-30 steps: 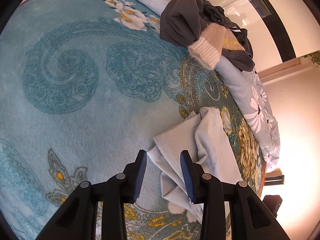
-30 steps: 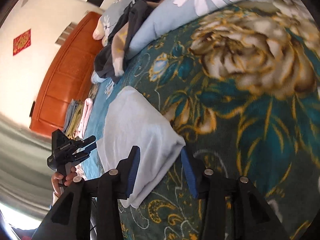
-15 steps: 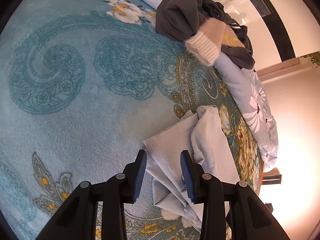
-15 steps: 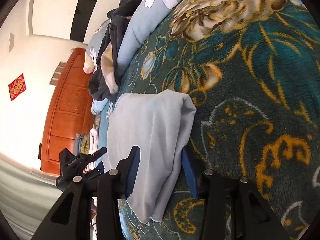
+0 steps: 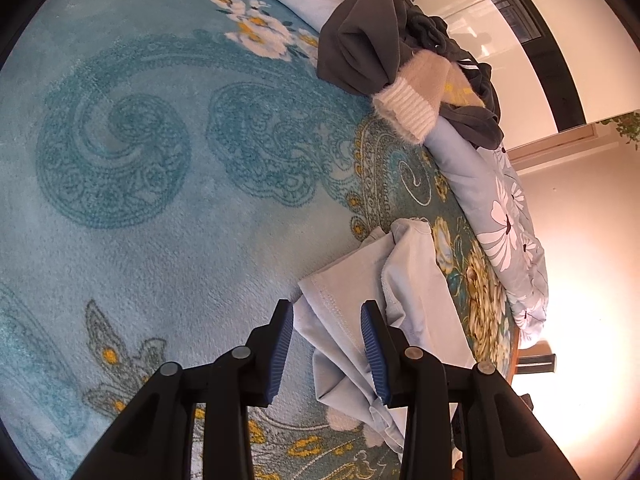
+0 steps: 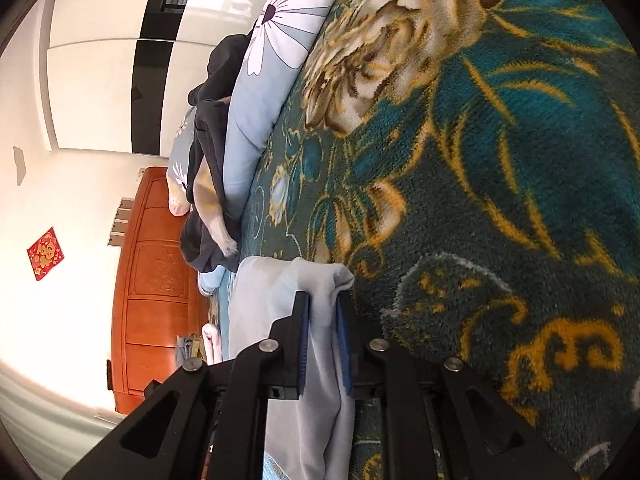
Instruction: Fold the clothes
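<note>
A light blue garment (image 5: 416,280) lies crumpled on the teal patterned blanket (image 5: 160,240). My left gripper (image 5: 327,316) hangs open just over its stitched hem; the hem lies between the fingers and the pads do not press it. In the right wrist view the same garment (image 6: 272,300) is bunched into a fold. My right gripper (image 6: 322,308) is closing, and its blue pads pinch that fold from both sides.
A heap of dark grey clothes (image 5: 360,40) with a cream knit sleeve (image 5: 408,108) sits on a rolled flowered quilt (image 5: 500,216) along the blanket's far side. An orange wooden headboard (image 6: 156,280) stands behind, with a small stack of clothes (image 6: 200,344) near it.
My right gripper has rolled, dropped slightly and closed from wide apart onto the garment's fold. The left gripper has stayed open over the hem, barely shifting.
</note>
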Demonstrator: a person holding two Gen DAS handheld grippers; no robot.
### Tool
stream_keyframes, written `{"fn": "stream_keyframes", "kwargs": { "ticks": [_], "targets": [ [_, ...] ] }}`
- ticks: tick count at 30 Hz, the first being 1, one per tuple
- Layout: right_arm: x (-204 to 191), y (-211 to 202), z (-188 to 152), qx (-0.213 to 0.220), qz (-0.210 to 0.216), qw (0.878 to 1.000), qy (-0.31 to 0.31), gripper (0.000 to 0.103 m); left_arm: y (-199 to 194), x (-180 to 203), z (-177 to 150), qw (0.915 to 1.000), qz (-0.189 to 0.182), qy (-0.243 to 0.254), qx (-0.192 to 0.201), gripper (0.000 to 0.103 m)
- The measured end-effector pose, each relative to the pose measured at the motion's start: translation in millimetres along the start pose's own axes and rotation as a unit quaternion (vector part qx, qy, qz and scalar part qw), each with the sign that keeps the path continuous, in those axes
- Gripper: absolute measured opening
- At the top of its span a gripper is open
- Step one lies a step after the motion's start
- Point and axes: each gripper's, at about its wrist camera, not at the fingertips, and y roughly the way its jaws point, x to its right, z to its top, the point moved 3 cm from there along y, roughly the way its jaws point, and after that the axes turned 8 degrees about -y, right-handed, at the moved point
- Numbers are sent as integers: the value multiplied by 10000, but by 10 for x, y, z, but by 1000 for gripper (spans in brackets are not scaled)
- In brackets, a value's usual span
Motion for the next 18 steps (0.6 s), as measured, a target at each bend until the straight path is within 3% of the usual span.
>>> {"fn": "stream_keyframes", "kwargs": {
  "ticks": [5,10,15,18],
  "targets": [
    [-121,-67,416,133,50,9996,-240,6,-5,88,1,9998,-164,82,-51,39],
    [-265,105,877,-216,-320,9951,-915,3,167,164,-38,9993,-317,64,-204,41],
    [-258,86,883,-508,-372,9910,-1180,6,291,129,30,9987,-465,-50,-212,42],
    [-165,-89,788,-466,-376,9914,-1168,9,429,128,77,9963,-726,-182,-421,50]
  ]
}}
